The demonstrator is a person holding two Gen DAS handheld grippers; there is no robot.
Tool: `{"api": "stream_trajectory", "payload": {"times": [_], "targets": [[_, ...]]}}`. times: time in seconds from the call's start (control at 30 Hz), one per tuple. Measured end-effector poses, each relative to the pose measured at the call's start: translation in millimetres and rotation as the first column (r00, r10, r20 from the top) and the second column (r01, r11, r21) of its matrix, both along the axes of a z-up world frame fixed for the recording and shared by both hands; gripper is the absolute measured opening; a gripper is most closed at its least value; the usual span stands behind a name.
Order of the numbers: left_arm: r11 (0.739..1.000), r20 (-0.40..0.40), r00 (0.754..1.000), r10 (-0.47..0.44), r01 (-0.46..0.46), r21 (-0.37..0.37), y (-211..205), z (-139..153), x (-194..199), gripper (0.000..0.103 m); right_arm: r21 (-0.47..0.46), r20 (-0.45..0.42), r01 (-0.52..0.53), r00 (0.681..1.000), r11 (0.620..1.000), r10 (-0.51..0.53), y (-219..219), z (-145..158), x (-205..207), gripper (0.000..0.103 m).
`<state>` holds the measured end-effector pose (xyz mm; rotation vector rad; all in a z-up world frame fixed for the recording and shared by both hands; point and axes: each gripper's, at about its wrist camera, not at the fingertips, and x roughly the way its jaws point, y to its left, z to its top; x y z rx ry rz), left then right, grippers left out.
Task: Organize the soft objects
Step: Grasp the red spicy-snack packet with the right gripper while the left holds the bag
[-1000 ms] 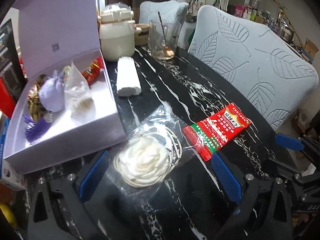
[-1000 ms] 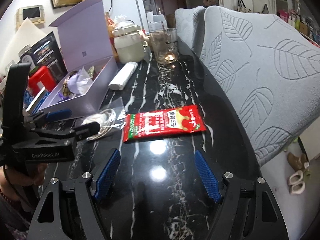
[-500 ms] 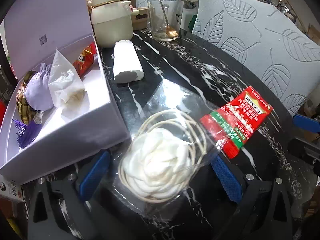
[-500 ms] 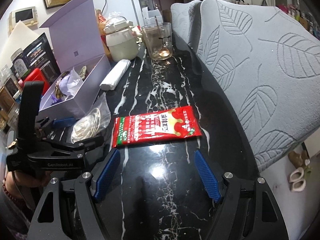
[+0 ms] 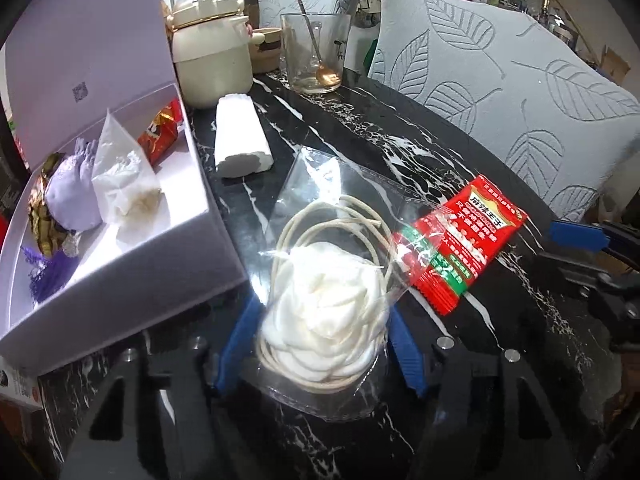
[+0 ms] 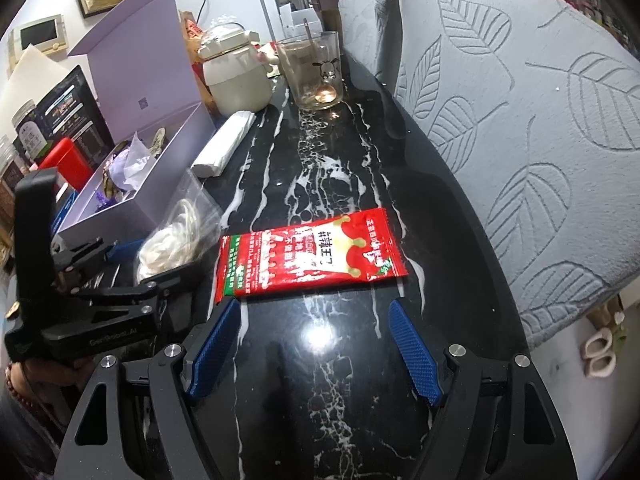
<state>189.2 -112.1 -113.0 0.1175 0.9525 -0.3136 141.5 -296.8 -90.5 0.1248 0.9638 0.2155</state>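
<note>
A clear plastic bag with a white soft coil and cord [image 5: 328,316] sits between the blue pads of my left gripper [image 5: 320,344], which has closed on it; it also shows in the right wrist view [image 6: 172,240]. A red snack packet [image 5: 460,240] lies flat on the black marble table, right of the bag, and just ahead of my right gripper [image 6: 316,344], which is open and empty above the table. The open lilac box [image 5: 188,240] stands left of the bag and holds a lilac pouch [image 5: 74,192], a white bag and a red wrapper.
A white foam block [image 5: 240,142] lies beside the box. A cream pot [image 5: 210,62] and a glass with a spoon [image 5: 314,54] stand at the far end. Grey leaf-pattern chairs [image 6: 520,120] line the table's right edge. Clutter stands left of the box.
My left gripper moved forward around the clear bag and its jaws closed on it. The bag's far end now tilts up. The right gripper crept closer to the red packet.
</note>
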Motion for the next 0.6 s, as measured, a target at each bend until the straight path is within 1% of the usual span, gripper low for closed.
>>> {"api": "stream_trajectory", "payload": {"times": [0.2,0.37,0.47,0.6], "targets": [[0.997,-0.048,0.998,0.043,-0.045,-0.057,14,6,-17,0.063,0.008,-0.034,0.002,0.999,1.000,-0.002,5,-7,14,0.077],[0.994,-0.031,0.994,0.105,-0.106,-0.035,29,12,-37,0.063,0.003,-0.068,0.002,0.998,1.000,-0.002,10,-15,28,0.077],[0.990,-0.027,0.990,0.137,-0.138,-0.027,39,14,-44,0.063,-0.018,-0.059,0.021,0.998,1.000,-0.022,15,-16,36,0.077],[0.985,-0.034,0.985,0.167,-0.168,-0.034,52,15,-50,0.063,-0.011,-0.050,0.032,0.998,0.999,-0.033,24,-16,46,0.077]]}}
